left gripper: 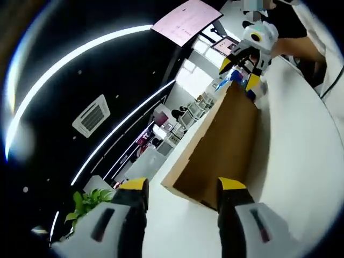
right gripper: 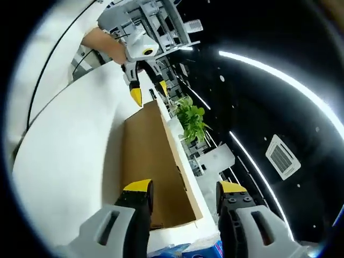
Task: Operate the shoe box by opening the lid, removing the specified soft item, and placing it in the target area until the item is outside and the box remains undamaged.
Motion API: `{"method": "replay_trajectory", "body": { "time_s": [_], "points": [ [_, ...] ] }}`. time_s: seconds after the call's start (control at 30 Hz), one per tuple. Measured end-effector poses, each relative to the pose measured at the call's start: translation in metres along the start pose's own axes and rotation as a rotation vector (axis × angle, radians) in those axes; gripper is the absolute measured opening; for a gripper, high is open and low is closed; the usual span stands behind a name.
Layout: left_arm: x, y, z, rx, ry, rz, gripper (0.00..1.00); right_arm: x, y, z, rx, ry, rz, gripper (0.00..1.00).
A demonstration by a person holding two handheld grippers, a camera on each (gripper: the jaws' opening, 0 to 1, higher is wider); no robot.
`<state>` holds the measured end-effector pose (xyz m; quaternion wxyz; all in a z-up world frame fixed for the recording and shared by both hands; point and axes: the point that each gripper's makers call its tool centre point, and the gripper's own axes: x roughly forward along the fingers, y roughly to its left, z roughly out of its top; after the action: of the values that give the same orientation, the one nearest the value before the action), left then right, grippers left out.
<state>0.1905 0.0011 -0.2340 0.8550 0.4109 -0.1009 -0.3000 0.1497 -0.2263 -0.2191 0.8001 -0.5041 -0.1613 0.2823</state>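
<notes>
Okay, L gripper (left gripper: 181, 196) & R gripper (right gripper: 181, 194) at opposite ends of box (left gripper: 217, 153), jaws apart — prob. bracing to lift lid.

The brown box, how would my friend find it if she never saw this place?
Start at the big white table. The brown box lies flat on it, stretched between the two yellow-tipped tools, the left tool at one end and the right tool at the other. It is the only plain cardboard-coloured thing there; the leafy green plant stands beyond its edge.
</notes>
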Motion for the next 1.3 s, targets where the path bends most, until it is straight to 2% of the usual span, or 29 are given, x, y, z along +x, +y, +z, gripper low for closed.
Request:
{"method": "replay_trajectory", "body": {
  "time_s": [0.17, 0.23, 0.33, 0.4, 0.63, 0.73, 0.77, 0.83, 0.87, 0.93, 1.03, 1.1, 1.2, 1.27, 1.3],
  "points": [
    [0.0, -0.001, -0.001, 0.003, 0.01, -0.008, 0.53, 0.0, 0.005, -0.007, -0.06, 0.046, 0.02, 0.51],
    [0.001, -0.002, -0.001, 0.023, 0.01, -0.008, 0.54, 0.001, 0.002, -0.007, -0.082, 0.051, 0.0, 0.51],
    [0.003, -0.003, -0.002, 0.045, 0.021, -0.014, 0.56, 0.002, 0.004, -0.007, -0.068, 0.049, 0.006, 0.5],
    [0.004, -0.003, -0.006, 0.046, 0.046, -0.014, 0.59, 0.001, 0.0, -0.011, -0.108, 0.071, -0.002, 0.5],
    [0.003, -0.006, -0.005, 0.099, 0.074, -0.012, 0.57, 0.001, 0.002, -0.018, -0.104, 0.088, -0.003, 0.49],
    [0.005, -0.006, -0.003, 0.073, 0.065, -0.02, 0.58, 0.001, 0.001, -0.02, -0.132, 0.1, 0.0, 0.49],
    [0.005, -0.007, 0.0, 0.054, 0.042, -0.023, 0.59, 0.001, 0.001, -0.017, -0.135, 0.101, -0.005, 0.49],
    [0.006, -0.006, -0.001, 0.059, 0.046, -0.017, 0.61, 0.002, 0.004, -0.019, -0.132, 0.11, -0.001, 0.49],
    [0.005, 0.0, -0.006, 0.112, 0.077, 0.012, 0.61, 0.002, 0.005, -0.019, -0.135, 0.111, -0.002, 0.49],
    [0.004, 0.003, -0.012, 0.197, 0.119, 0.03, 0.6, 0.002, 0.005, -0.02, -0.134, 0.113, 0.003, 0.48],
    [0.004, -0.001, -0.005, 0.138, 0.07, 0.013, 0.59, 0.002, 0.004, -0.019, -0.139, 0.111, -0.003, 0.46],
    [0.005, -0.003, -0.004, 0.152, 0.062, 0.006, 0.58, 0.002, 0.003, -0.02, -0.143, 0.112, 0.002, 0.45],
    [0.012, -0.011, -0.008, 0.204, 0.092, -0.016, 0.57, 0.003, 0.006, -0.023, -0.161, 0.128, 0.022, 0.44],
    [0.014, -0.013, -0.006, 0.223, 0.092, -0.008, 0.52, 0.003, 0.009, -0.023, -0.176, 0.132, 0.026, 0.42],
    [0.015, -0.013, -0.006, 0.232, 0.098, -0.001, 0.46, 0.003, 0.01, -0.023, -0.173, 0.134, 0.026, 0.4]
  ]
}}
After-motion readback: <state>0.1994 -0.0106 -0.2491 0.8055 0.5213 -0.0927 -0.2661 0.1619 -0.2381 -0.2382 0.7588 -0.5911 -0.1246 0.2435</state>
